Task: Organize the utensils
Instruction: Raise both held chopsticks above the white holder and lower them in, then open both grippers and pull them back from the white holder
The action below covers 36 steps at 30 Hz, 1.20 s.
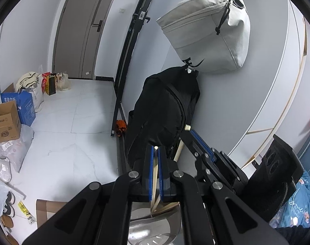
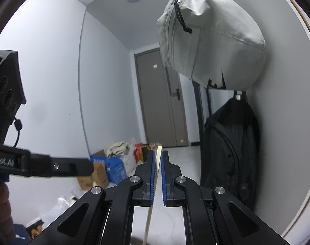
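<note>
My left gripper [image 1: 156, 150] is shut on a pale wooden chopstick [image 1: 155, 175] that runs up between its blue pads, its tip showing at the top. Below it sits a shiny steel bowl [image 1: 173, 224] with more chopsticks [image 1: 162, 206] leaning in it. My right gripper [image 1: 191, 132] reaches in from the right, shut on a second chopstick [image 1: 178, 153] that hangs down from it. In the right wrist view, the right gripper [image 2: 158, 153] pinches that chopstick [image 2: 158, 163] upright. The left gripper [image 2: 87, 166] crosses in from the left at about the same height.
A grey bag [image 1: 208, 30] and a black backpack [image 1: 165, 112] hang on the wall straight ahead. A black metal frame [image 1: 124, 71] leans beside them. Cardboard boxes [image 1: 6, 122], bags and shoes [image 1: 9, 206] line the left of the white tiled floor; a grey door [image 1: 83, 28] stands behind.
</note>
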{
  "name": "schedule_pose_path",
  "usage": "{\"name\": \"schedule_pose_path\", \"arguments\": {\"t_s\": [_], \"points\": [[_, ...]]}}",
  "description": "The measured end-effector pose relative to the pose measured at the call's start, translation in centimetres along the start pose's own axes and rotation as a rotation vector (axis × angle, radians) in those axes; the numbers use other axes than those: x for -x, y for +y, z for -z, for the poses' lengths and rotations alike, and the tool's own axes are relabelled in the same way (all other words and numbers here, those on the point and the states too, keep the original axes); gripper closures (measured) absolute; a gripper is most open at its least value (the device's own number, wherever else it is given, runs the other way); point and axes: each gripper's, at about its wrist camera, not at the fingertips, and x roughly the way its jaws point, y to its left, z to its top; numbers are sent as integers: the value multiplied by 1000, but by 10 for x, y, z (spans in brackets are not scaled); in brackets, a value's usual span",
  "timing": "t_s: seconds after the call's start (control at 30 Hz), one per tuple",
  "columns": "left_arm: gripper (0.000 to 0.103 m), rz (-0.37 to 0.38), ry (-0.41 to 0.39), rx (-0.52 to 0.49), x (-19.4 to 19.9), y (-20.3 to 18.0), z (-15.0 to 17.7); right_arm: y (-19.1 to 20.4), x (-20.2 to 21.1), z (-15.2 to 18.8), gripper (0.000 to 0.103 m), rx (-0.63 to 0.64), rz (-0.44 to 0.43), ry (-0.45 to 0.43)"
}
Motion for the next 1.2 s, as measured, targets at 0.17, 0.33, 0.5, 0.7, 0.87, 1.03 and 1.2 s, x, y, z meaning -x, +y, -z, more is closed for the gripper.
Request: {"name": "schedule_pose_path", "arguments": {"t_s": [0.17,0.33,0.5,0.7,0.87,1.03,1.2], "points": [[103,27,24,11,-5,3,2,-3,12,9,98,-9,-5,60],[103,100,62,-9,-13,1,6,-3,20,18,98,-17,-34,139],[102,210,112,-28,-22,-4,7,-14,29,26,95,-70,-109,208],[101,278,192,23,-28,2,7,-51,55,24,50,-258,-160,232],[90,293,188,86,-12,8,13,-60,91,21,32,-298,-130,210],[60,225,180,77,5,5,25,-54,114,26,21,-285,-113,235],[55,134,153,58,30,2,41,-43,133,31,10,-264,-98,249]]}}
